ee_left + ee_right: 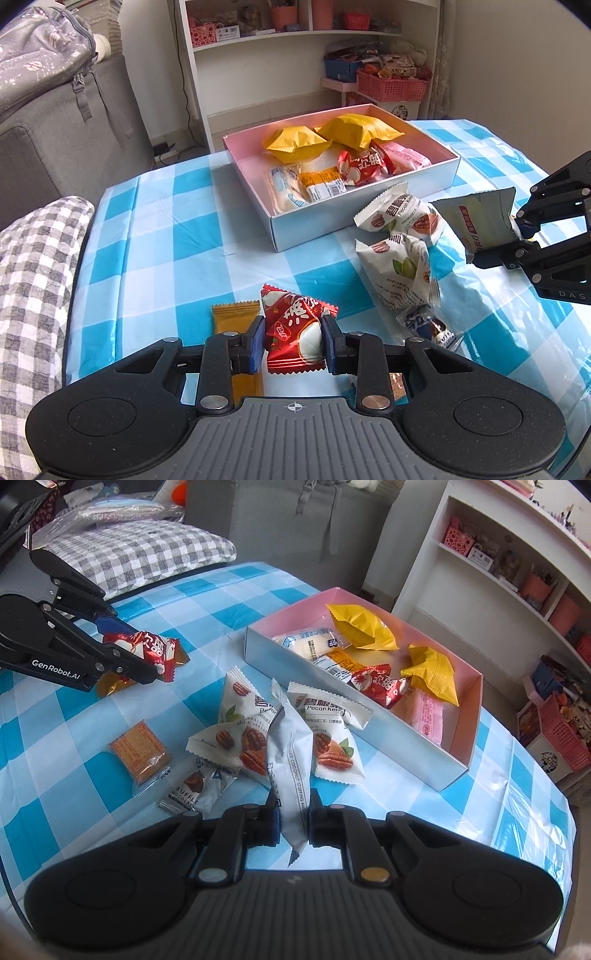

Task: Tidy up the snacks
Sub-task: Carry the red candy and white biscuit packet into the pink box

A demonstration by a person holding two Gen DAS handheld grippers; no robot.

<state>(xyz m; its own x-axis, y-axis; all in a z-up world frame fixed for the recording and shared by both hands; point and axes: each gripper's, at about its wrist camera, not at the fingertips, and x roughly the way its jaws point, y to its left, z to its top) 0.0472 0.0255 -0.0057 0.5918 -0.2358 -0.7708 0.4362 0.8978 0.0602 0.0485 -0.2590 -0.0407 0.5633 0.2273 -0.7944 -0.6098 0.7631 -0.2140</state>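
Observation:
My left gripper [293, 332] is shut on a red snack packet [295, 325], held just above the blue-checked tablecloth; in the right wrist view the same gripper [149, 666] and red packet [155, 646] are at the left. My right gripper [293, 812] is shut on a white coconut snack packet [291, 753], which in the left wrist view shows as a pale packet [480, 221] in the right gripper [517, 240]. The open pink-lined box [362, 206] [406, 753] holds several snacks, among them two yellow packets [354, 129].
Two pecan packets [240, 734] [332, 749], a truffle chocolate [192, 790] and a wrapped biscuit [138, 753] lie loose on the cloth. An orange packet [232, 314] lies under the left gripper. A checked pillow [37, 258] borders the table; a shelf [295, 37] stands behind.

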